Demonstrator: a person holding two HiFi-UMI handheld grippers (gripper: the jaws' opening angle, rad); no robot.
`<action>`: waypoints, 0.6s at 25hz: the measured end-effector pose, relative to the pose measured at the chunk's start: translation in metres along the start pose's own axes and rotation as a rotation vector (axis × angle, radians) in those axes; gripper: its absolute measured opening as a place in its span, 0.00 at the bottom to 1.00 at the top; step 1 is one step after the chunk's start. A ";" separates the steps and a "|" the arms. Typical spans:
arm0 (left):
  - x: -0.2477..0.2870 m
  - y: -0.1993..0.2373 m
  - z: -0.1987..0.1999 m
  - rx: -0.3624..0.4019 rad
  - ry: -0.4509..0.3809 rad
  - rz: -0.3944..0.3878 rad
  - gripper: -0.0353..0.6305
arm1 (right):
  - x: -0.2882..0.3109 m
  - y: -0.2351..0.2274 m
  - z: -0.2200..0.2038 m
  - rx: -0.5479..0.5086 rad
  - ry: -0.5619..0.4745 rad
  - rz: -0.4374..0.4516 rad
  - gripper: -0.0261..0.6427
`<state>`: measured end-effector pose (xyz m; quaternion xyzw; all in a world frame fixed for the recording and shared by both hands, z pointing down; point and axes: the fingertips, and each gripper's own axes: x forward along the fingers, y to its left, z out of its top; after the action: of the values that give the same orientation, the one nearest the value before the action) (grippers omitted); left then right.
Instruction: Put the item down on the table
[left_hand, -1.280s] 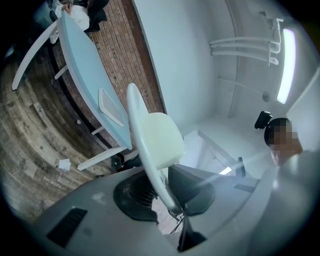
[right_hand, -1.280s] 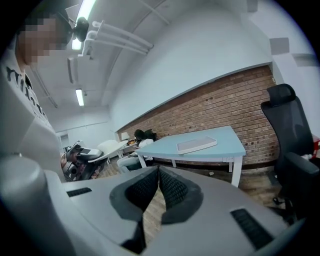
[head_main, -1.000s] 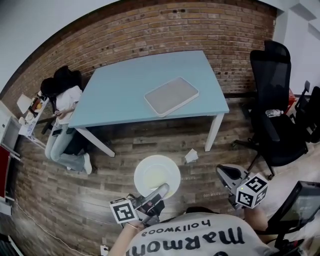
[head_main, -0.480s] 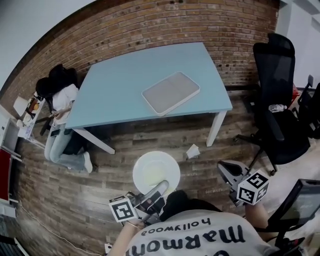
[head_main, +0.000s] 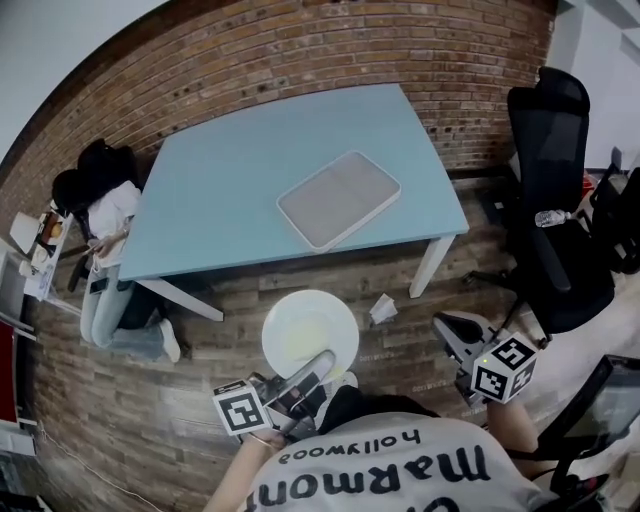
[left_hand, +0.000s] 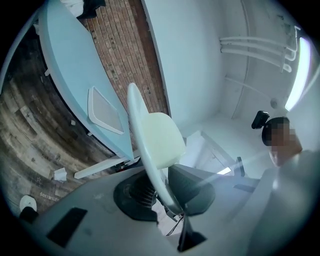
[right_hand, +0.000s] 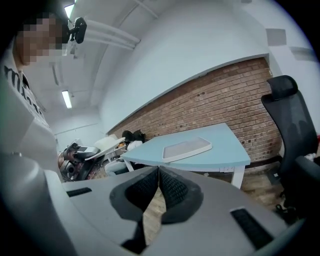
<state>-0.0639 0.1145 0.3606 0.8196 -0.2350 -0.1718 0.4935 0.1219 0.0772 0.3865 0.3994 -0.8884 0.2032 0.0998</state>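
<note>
White and round, the plate (head_main: 310, 330) hung over the wooden floor (head_main: 220, 400), just short of the table's near edge and not touching the table (head_main: 230, 190) at all. The left gripper (head_main: 318, 367) had its jaws closed on the plate's near rim, and that was the only thing holding it. In the left gripper view the plate rose edge-on from between the jaws, with the table and the brick wall (head_main: 300, 60) behind it.

The right gripper (head_main: 448, 332) was held low on the person's right, over the floor and near the black chair (head_main: 550, 180). Its jaws were pressed together with nothing between them; the right gripper view showed the two dark pads meeting at their tips.

The pale blue table stood against the brick wall. A flat grey tray (head_main: 338, 199) lay on it, toward the near right corner and turned at an angle to the edges. The rest of the top was bare.

A crumpled scrap of paper (head_main: 381, 308) lay on the floor beside the table's near right leg, just right of the plate. A clear bottle (head_main: 553, 216) rested on the seat of the chair. Beyond the table's left end a person (head_main: 105, 240) sat on the floor by the wall.
</note>
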 end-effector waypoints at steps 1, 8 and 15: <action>0.002 0.002 0.009 0.000 0.005 -0.004 0.15 | 0.006 -0.002 0.005 0.009 -0.006 -0.006 0.06; 0.011 0.019 0.062 -0.003 0.037 -0.037 0.15 | 0.047 -0.009 0.031 0.036 -0.024 -0.042 0.06; 0.013 0.041 0.108 0.016 0.072 -0.049 0.15 | 0.091 -0.010 0.049 0.044 -0.042 -0.067 0.06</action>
<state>-0.1179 0.0119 0.3475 0.8348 -0.1984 -0.1521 0.4905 0.0688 -0.0111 0.3767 0.4354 -0.8716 0.2107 0.0791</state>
